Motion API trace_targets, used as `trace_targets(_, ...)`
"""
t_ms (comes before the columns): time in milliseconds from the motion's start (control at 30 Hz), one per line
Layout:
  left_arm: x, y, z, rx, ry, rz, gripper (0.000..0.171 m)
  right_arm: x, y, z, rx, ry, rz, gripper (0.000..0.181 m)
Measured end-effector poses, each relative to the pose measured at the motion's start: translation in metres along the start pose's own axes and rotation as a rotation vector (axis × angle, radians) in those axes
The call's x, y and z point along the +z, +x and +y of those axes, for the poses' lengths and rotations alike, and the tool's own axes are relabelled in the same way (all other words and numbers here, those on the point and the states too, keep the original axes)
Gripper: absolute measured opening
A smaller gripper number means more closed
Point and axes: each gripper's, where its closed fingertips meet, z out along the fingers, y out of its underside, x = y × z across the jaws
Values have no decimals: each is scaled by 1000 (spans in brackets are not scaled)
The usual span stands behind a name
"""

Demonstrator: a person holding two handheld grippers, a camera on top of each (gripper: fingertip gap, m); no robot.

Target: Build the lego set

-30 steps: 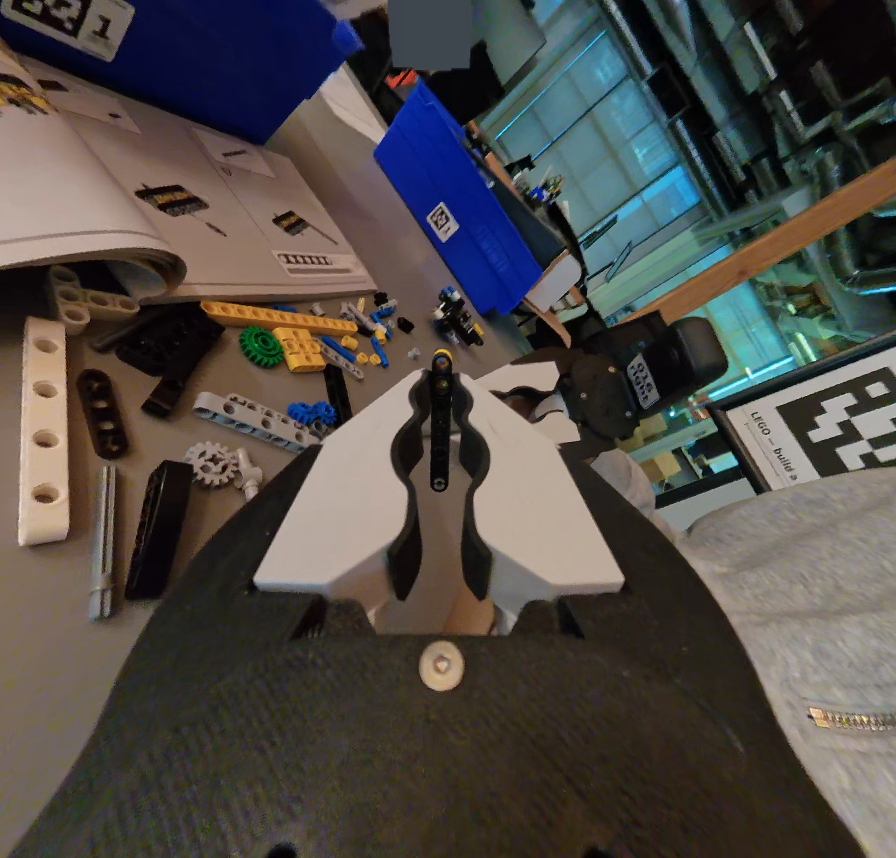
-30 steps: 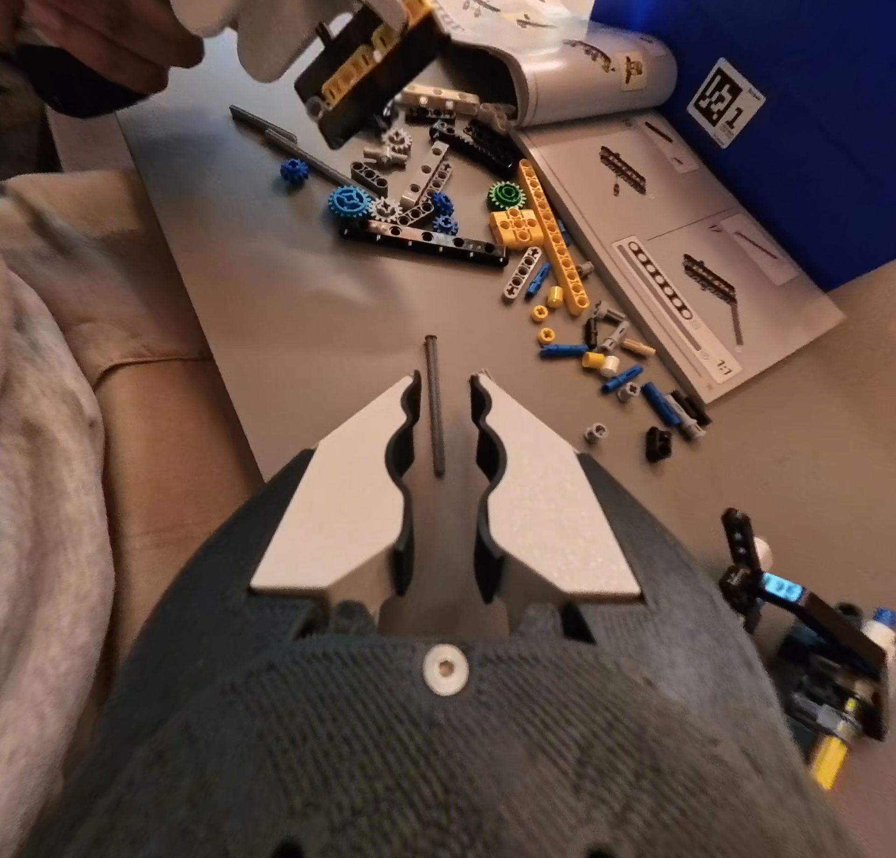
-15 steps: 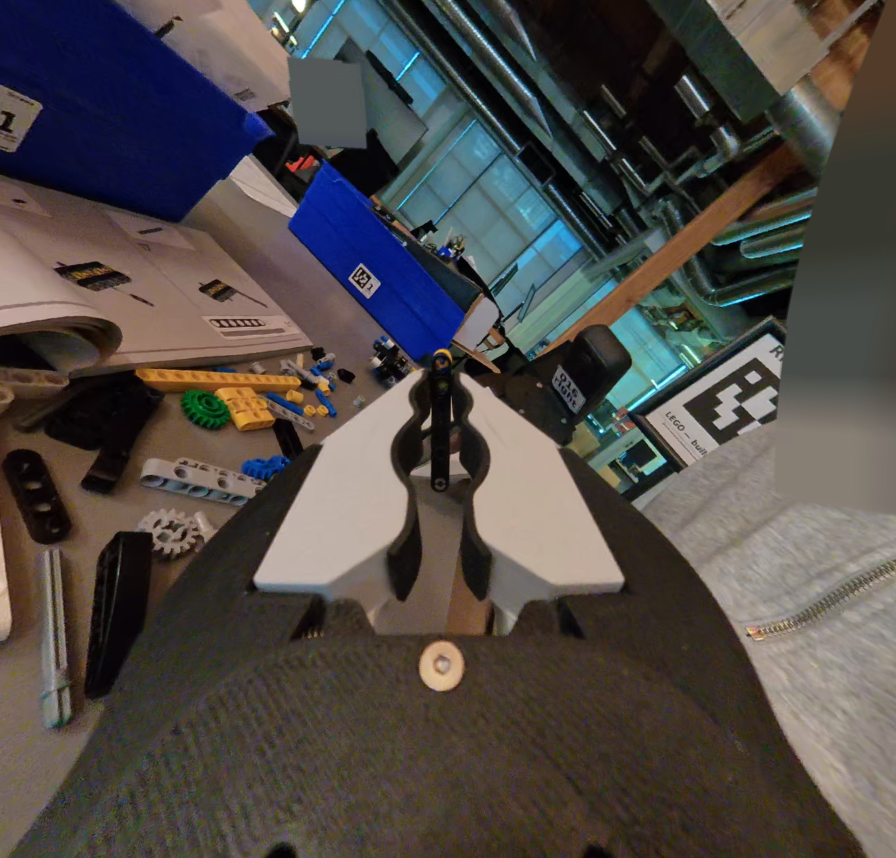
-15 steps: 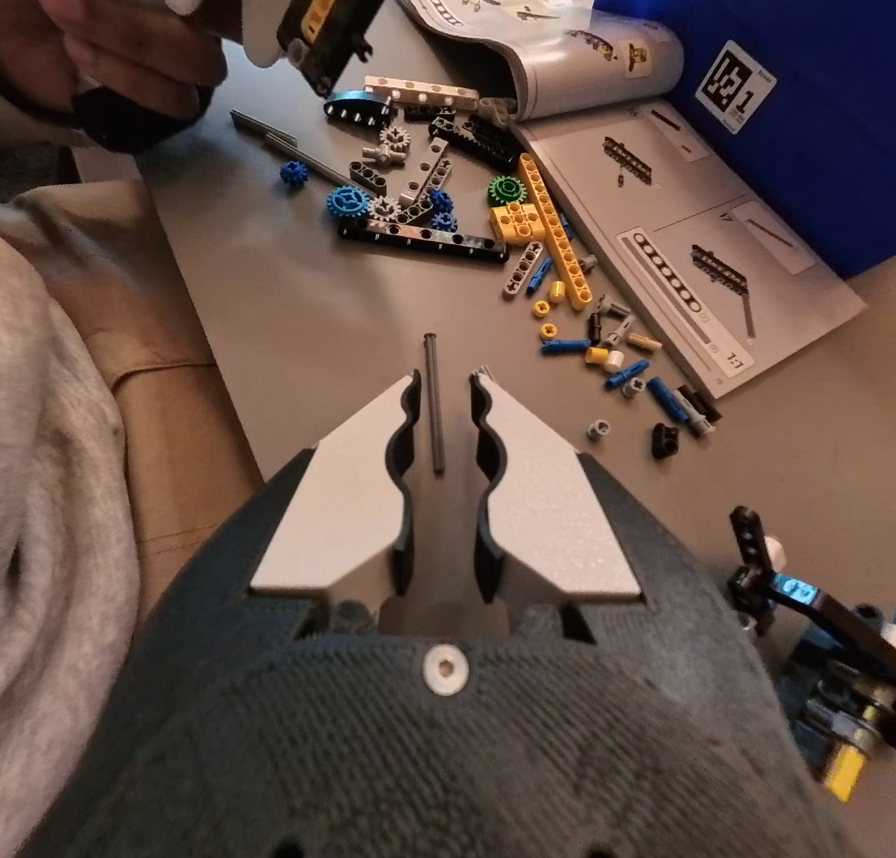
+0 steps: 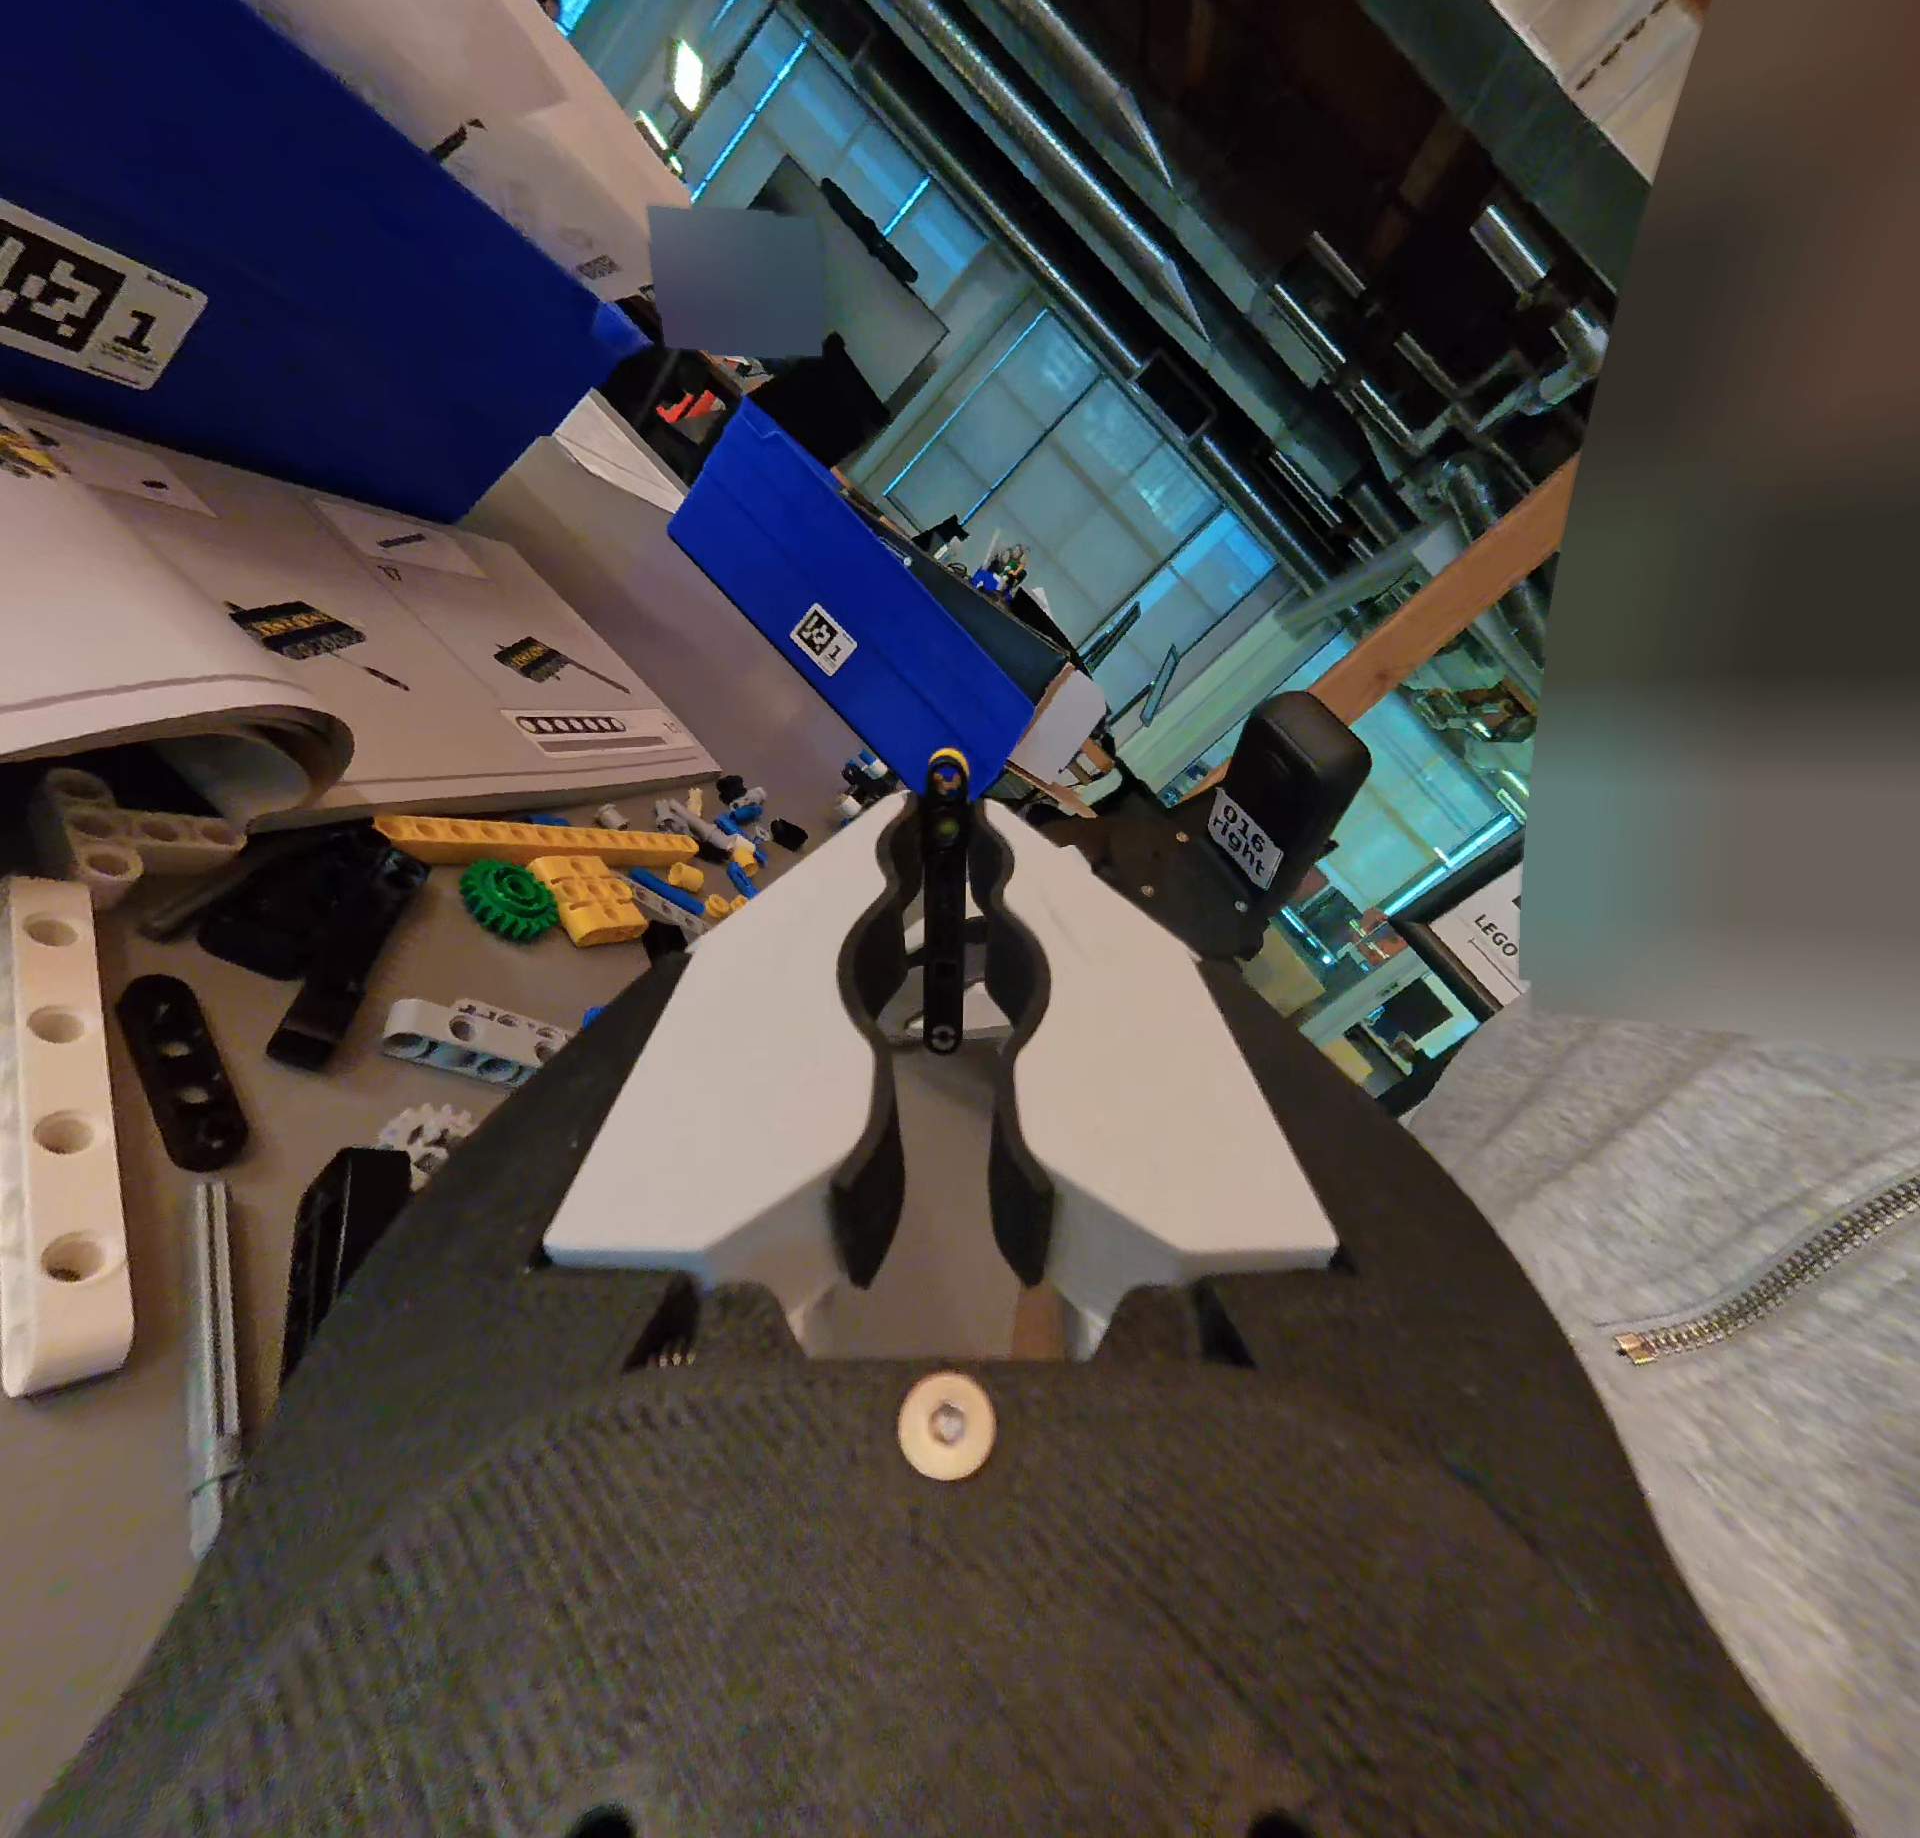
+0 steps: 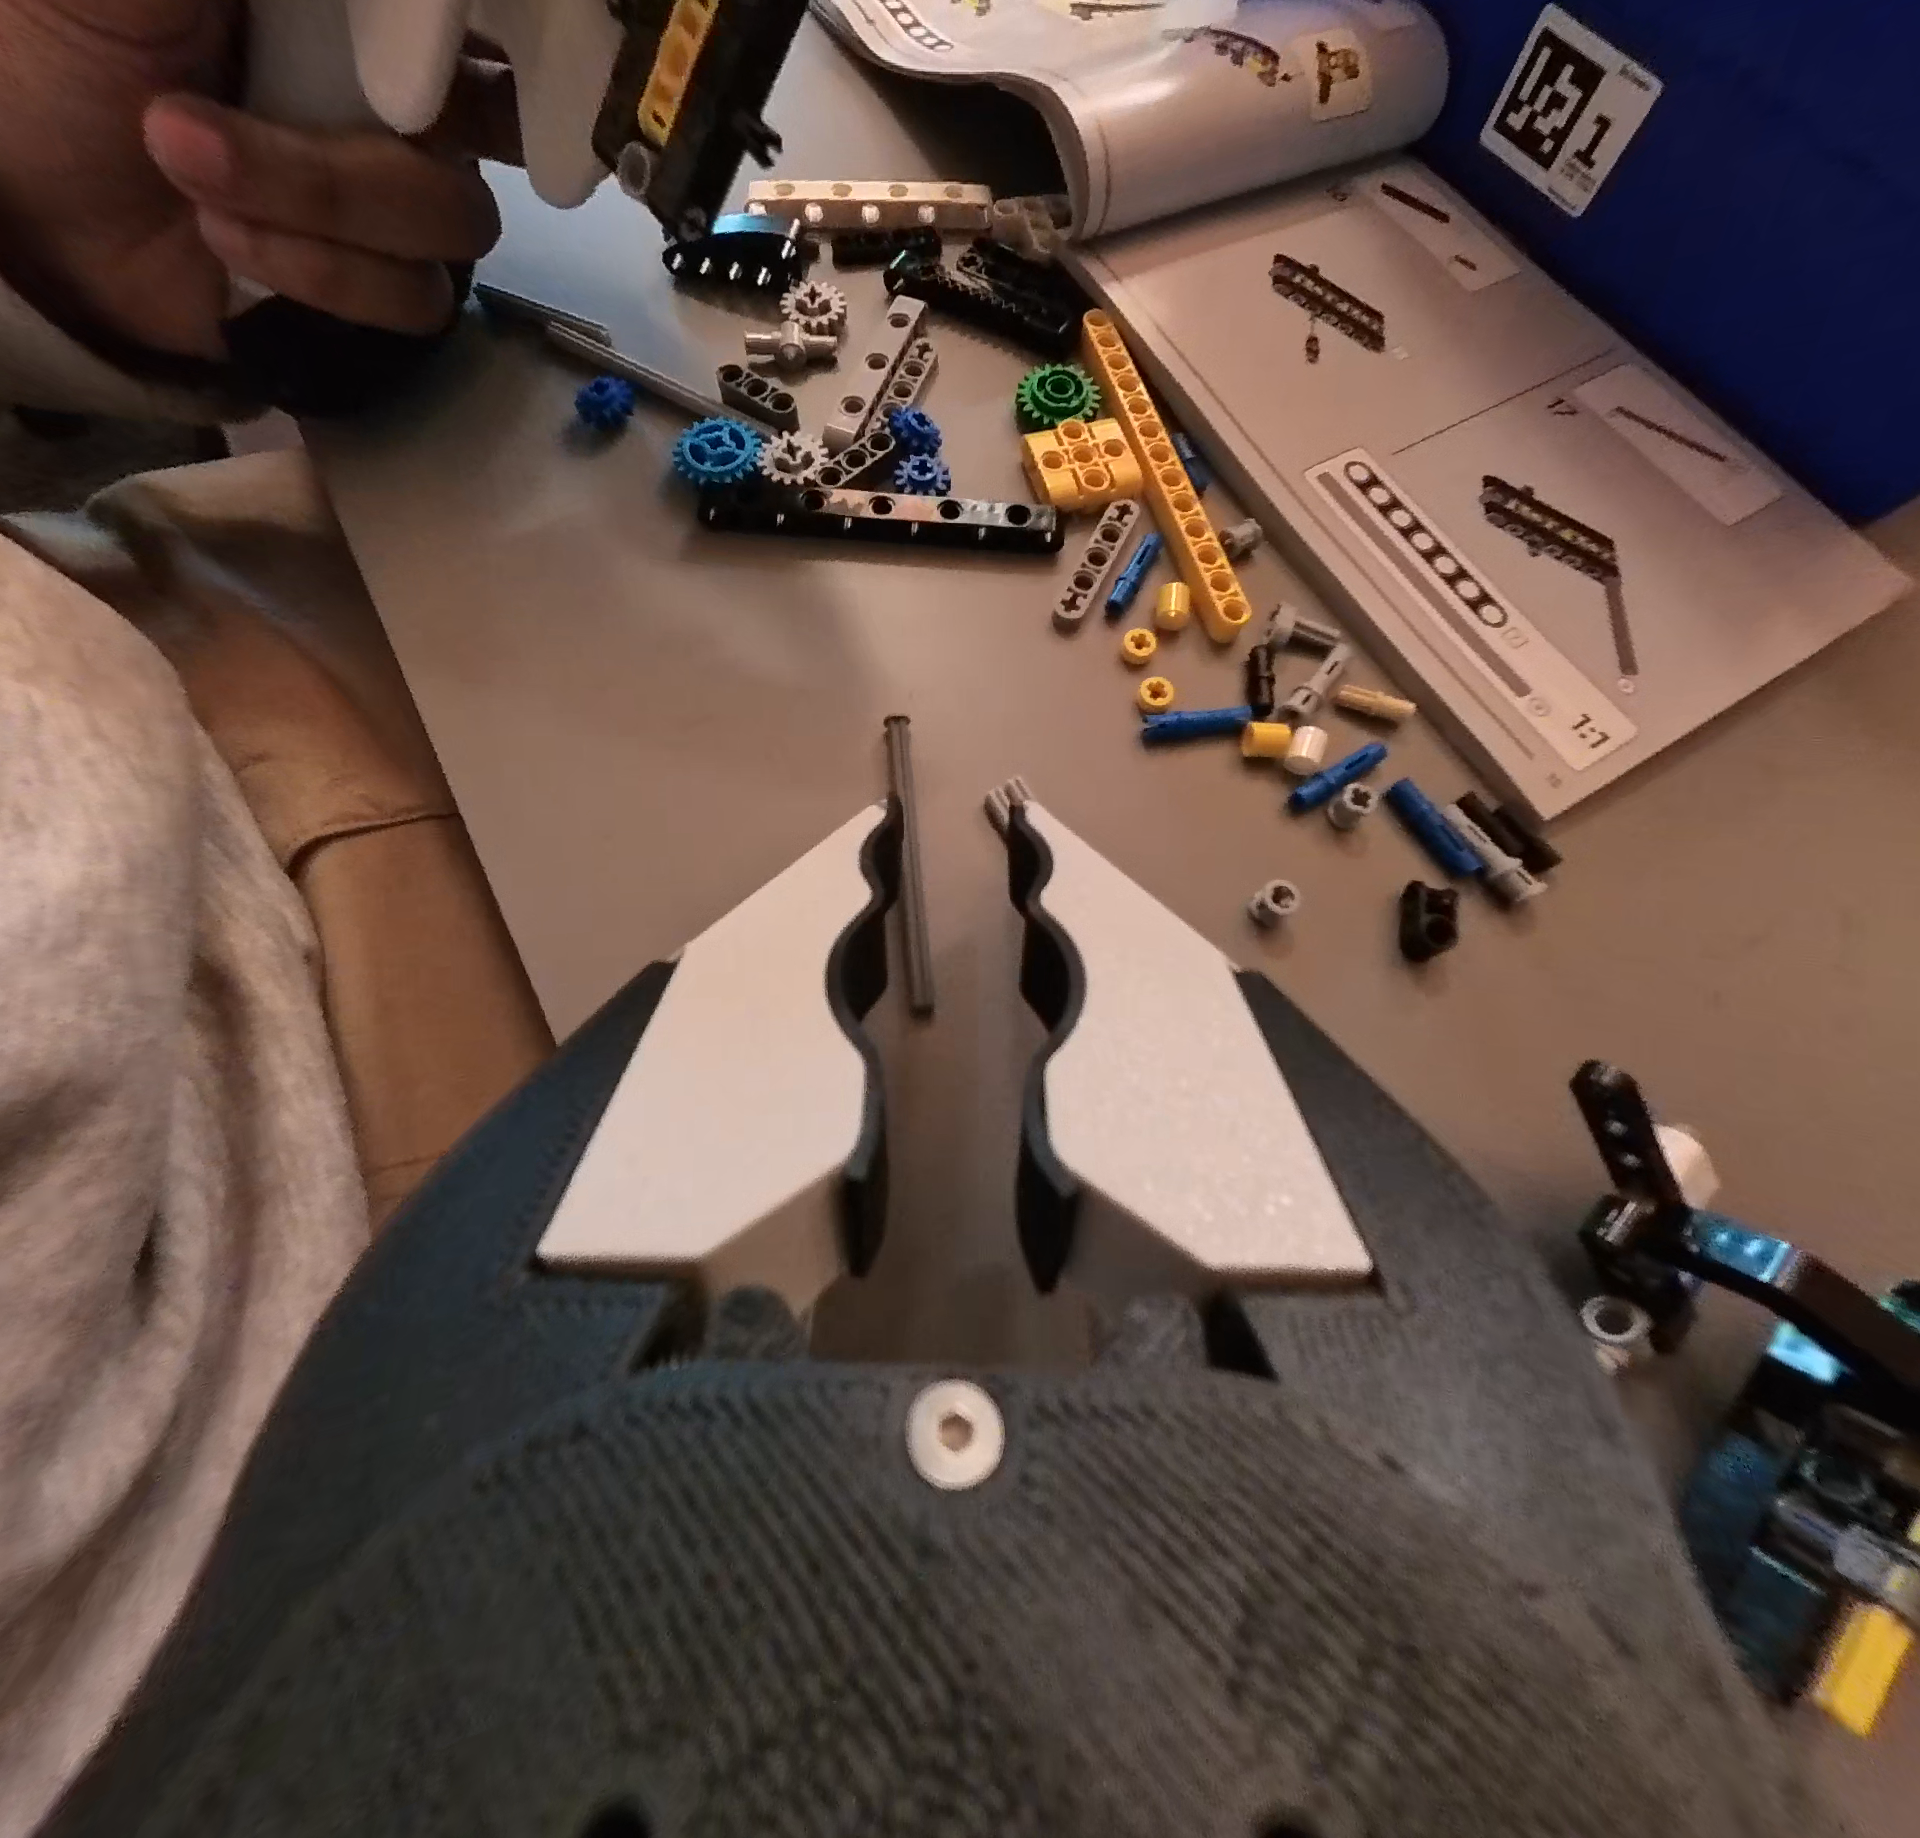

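My left gripper (image 5: 943, 817) is shut on a black-and-yellow beam assembly (image 5: 943, 915), seen edge-on between the fingers and held up in the air. In the right wrist view the same gripper (image 6: 613, 141) is at the top left, in a hand, with the assembly (image 6: 696, 63) tilted above the parts pile. My right gripper (image 6: 945, 801) is low over the grey table (image 6: 644, 708) with its jaws apart. A thin dark grey axle (image 6: 912, 874) lies in the gap, close to the left finger. A small grey pin (image 6: 1006, 796) sits at the right fingertip.
Loose beams, gears and pins, among them a yellow beam (image 6: 1158, 479), are spread ahead. An open instruction booklet (image 6: 1455, 417) and a blue bin (image 6: 1714, 178) lie beyond. A partly built model (image 6: 1766, 1321) stands at the right. The table edge and the person's lap are on the left. My right fingertips sit around 12 cm from my left ones.
The left gripper has lifted and turned the assembly more upright, toward the top left of the right wrist view. The right gripper has hardly moved; the axle now sits nearer its left finger.
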Motion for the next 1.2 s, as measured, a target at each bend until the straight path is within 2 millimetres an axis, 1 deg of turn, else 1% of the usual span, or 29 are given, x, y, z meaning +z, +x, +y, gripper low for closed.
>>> trace_targets(200, 3, -1, 2, 23, -11, -12, 6, -1, 1, -2, 18, 14, -10, 19)
trace_targets(700, 5, 1, 7, 60, -35, -22, 6, -2, 2, -3, -6, 28, 21, 18)
trace_targets(733, 5, 1, 7, 67, -39, -24, 6, -3, 4, -6, 2, 44, 32, 20)
trace_targets(800, 6, 6, 10, 88, -50, -13, 6, -9, 5, -21, 49, 128, 38, 26)
trace_targets(900, 11, 16, 16, 150, -79, 0, 6, -26, 4, -56, 159, 312, 27, 33)
trace_targets(1000, 17, 26, 25, 276, -123, -16, 6, -41, -8, -87, 282, 497, -74, 41)
trace_targets(1067, 21, 29, 31, 384, -159, -52, 6, -43, -15, -94, 357, 550, -142, 48)
trace_targets(1133, 24, 31, 37, 470, -185, -83, 6, -37, -20, -93, 395, 546, -180, 55)
trace_targets(1200, 26, 33, 41, 516, -205, -92, 6, -30, -23, -90, 406, 515, -192, 57)
